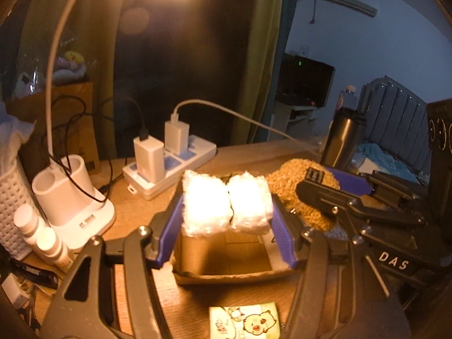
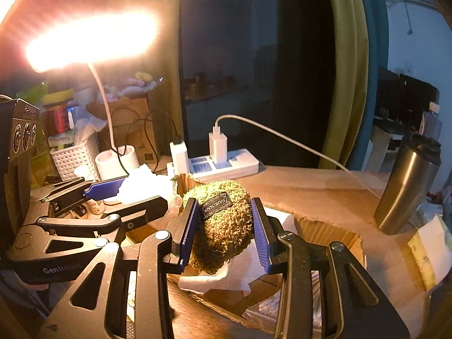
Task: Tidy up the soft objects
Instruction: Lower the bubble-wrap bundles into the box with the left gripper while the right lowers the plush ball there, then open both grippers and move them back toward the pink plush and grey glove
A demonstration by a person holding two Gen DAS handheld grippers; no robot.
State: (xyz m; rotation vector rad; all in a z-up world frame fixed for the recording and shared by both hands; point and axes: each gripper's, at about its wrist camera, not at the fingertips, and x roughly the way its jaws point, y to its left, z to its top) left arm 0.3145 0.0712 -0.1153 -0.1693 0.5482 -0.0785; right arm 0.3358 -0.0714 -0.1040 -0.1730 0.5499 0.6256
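Observation:
My left gripper (image 1: 227, 227) is shut on a white bubble-wrap bundle (image 1: 226, 202), folded in two lumps, held just above an open cardboard box (image 1: 226, 274). My right gripper (image 2: 224, 234) is shut on a curly olive-brown plush piece (image 2: 223, 231) with a black woven label (image 2: 216, 204). It hangs over white tissue paper (image 2: 243, 274) inside another open cardboard box (image 2: 333, 234). In the left wrist view the plush (image 1: 291, 178) and the right gripper (image 1: 325, 197) sit just right of the bundle. In the right wrist view the left gripper (image 2: 118, 195) and bundle (image 2: 144, 183) lie to the left.
A white power strip (image 1: 169, 169) with chargers and cables stands behind the boxes. A white lamp base (image 1: 73, 203), small bottles (image 1: 39, 234) and a white basket (image 1: 11, 206) crowd the left. A steel tumbler (image 2: 406, 189) stands right. A cartoon tissue pack (image 1: 245, 322) lies in front.

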